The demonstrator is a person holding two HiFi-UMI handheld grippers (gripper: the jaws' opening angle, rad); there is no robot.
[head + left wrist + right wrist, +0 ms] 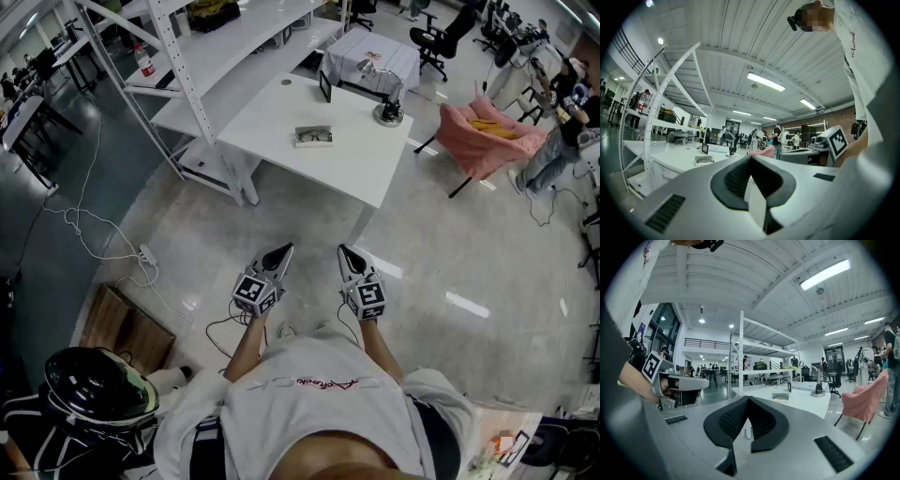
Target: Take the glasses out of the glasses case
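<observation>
Lying on the table (pixel 281 112), the glasses case (pixel 313 137) sits far beyond the left gripper (pixel 281 252) and right gripper (pixel 346 252), both clenched.

white table (pixel 281 117), white shelves (pixel 239 42), pink chair (pixel 483 141), pale grey floor (pixel 450 244), black helmet (pixel 94 384), black-and-white square pattern on the marker cubes (pixel 255 292).

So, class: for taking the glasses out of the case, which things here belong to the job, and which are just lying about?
Job: glasses case, white table, left tool, right tool, both shut and empty.
Lying about: desk lamp, small black screen, pink chair, helmet.
</observation>
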